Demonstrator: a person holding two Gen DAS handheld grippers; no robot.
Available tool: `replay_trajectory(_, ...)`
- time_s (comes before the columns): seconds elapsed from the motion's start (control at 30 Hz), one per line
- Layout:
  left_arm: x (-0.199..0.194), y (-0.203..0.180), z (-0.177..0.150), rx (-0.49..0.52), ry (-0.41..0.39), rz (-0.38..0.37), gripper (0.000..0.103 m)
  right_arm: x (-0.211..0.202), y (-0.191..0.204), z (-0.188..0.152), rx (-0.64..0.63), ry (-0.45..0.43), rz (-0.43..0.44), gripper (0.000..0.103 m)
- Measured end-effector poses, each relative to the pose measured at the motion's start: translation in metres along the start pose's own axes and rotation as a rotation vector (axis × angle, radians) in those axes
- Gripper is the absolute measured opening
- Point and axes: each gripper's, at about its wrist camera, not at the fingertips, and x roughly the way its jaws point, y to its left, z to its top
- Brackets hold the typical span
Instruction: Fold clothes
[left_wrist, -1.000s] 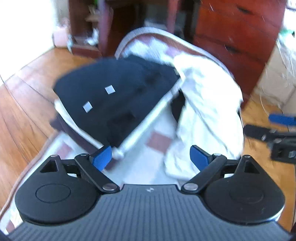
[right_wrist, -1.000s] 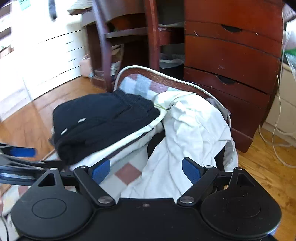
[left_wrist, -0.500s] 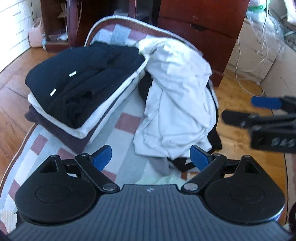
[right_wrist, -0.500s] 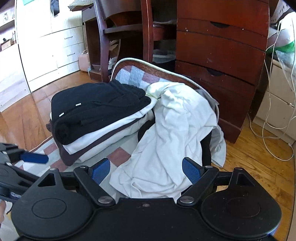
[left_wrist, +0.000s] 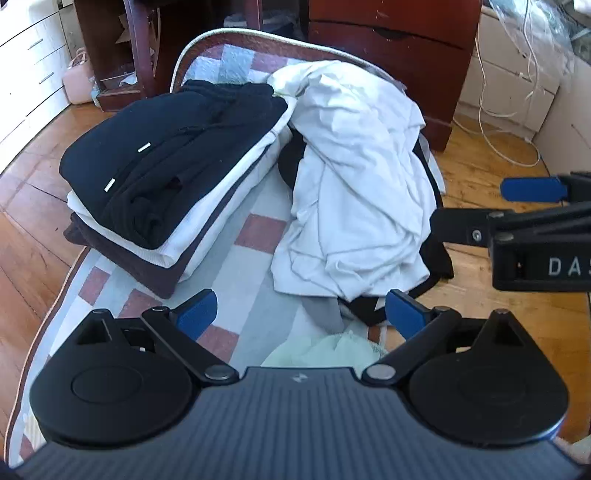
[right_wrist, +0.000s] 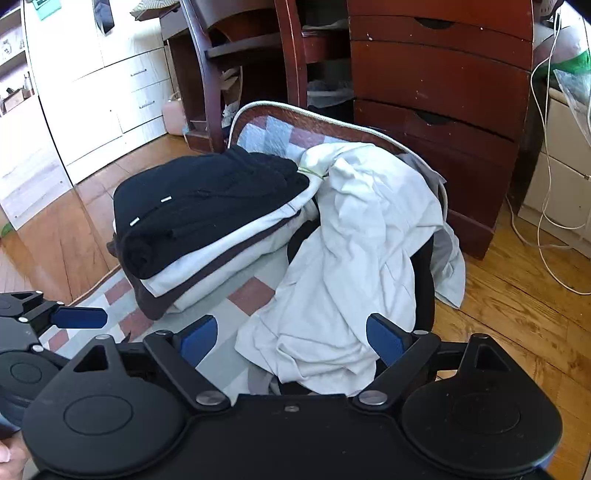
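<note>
A crumpled white garment lies heaped on a checked mat, over dark and grey clothes. To its left stands a folded stack, black on top, white and dark brown beneath. My left gripper hovers over the near edge of the heap, its jaws opening, nothing between them. My right gripper stands open above the white garment's near edge, holding nothing. Each gripper shows at the side of the other's view.
A dark red chest of drawers and chair legs stand behind the mat. White cabinets line the left. White cables trail on the wooden floor at the right. A pale green cloth lies just under my left gripper.
The left view has swung right, from the black stack toward the white heap, and the blur has cleared. The right view has drawn back a little and sunk slightly.
</note>
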Motion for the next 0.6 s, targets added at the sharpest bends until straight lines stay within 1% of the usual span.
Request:
replay_trajectory(0.13,-0.0062,-0.0040,-0.0010,0.012,-0.015,-0.001,0.099,-0.0042,-0.0002,-0.0027,-0.010,-0.014,0.007,0.091)
replay_trajectory(0.17,-0.0071,-0.0046,-0.0009,0.018,-0.024,0.010,0.099,-0.0039,-0.0010,-0.0020,-0.012,-0.015,0.014,0.091)
replay_trajectory(0.23,-0.0068,-0.0041,0.0001,0.016,-0.029,0.048,0.103,-0.0049,-0.0001,-0.0036,-0.021,-0.015,0.024,0.091)
replay_trajectory(0.33,-0.0052,-0.0013,0.0015,0.004,-0.030,0.069,0.103,-0.0046,0.0015,-0.0059,-0.031,-0.013,0.030,0.090)
replay_trajectory(0.43,-0.0050,-0.0038,0.0015,0.028,-0.036,0.085,0.103,-0.0040,0.0028,-0.0063,-0.041,-0.017,0.024,0.091)
replay_trajectory(0.5,-0.0057,-0.0044,0.0016,0.032,-0.041,0.076,0.103,-0.0044,0.0035,-0.0060,-0.050,-0.020,0.023,0.091)
replay_trajectory(0.6,-0.0062,-0.0041,0.0018,0.030,-0.046,0.088,0.103,-0.0050,0.0040,-0.0055,-0.047,-0.020,0.028,0.091)
